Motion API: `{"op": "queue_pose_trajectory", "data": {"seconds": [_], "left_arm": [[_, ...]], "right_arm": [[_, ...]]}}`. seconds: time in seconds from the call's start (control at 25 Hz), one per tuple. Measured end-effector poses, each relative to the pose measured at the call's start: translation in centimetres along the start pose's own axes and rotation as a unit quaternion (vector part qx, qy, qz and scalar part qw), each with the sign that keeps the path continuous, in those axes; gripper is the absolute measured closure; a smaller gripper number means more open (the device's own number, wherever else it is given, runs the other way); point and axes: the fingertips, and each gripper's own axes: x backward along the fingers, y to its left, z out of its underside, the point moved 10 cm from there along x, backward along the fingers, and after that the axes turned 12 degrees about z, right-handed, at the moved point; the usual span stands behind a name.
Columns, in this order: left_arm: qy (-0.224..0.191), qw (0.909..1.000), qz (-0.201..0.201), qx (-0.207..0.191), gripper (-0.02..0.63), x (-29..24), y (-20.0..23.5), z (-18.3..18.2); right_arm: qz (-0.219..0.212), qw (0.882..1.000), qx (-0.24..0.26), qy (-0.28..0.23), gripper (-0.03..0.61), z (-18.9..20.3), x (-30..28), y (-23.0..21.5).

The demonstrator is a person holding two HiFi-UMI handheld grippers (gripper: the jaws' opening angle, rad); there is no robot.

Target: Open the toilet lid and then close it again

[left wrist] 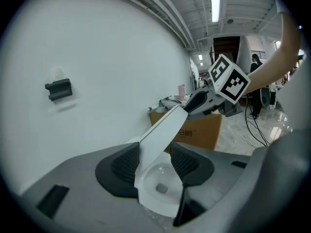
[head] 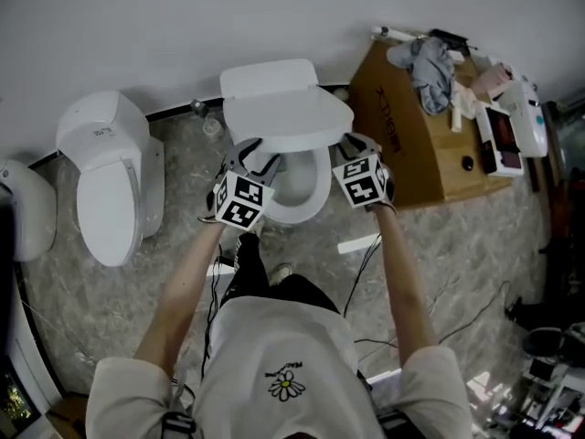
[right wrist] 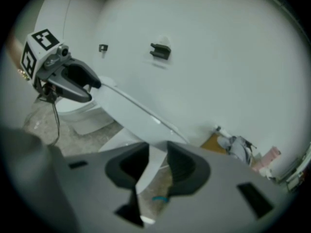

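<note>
Clearly, the coming move turns on the toilet lid (head: 288,122), which lies at 12 o'clock from the person, half-raised and tilted over the open bowl (head: 297,190). Its long axis runs from the hinge at 12 o'clock to the free edge at 6 o'clock. The left gripper (head: 254,151) takes the lid's edge at 9 o'clock and the right gripper (head: 352,144) the edge at 3 o'clock. Both are equally near, and each has its jaws closed on the lid's thin rim, as both gripper views show. I judge the lid must go down evenly, or it can twist on its hinge. The marbled floor (head: 457,245) is crowded: a second toilet (head: 110,176) at 9 o'clock, a cardboard box (head: 411,144) at 2 o'clock, the white wall (head: 274,16) behind.
</note>
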Motion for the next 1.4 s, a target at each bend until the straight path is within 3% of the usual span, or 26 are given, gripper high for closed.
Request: {"op": "queue_pose_trajectory", "data": {"seconds": [0.52,0.88,1.4], "left_arm": [[0.041,0.9983,0.029,0.03,0.393,-0.6,-6.1,5.4],[0.079,0.9948,0.058,0.026,0.393,-1.5,-8.9,9.4],[0.116,0.9875,0.091,0.057,0.397,-3.4,-12.0,15.6]], "right_arm": [[-0.055,0.997,0.031,0.042,0.437,7.1,1.1,3.1],[-0.08,0.993,0.054,0.07,0.426,11.4,0.7,5.5],[-0.139,0.978,0.066,0.14,0.402,16.8,-1.2,9.1]]}}
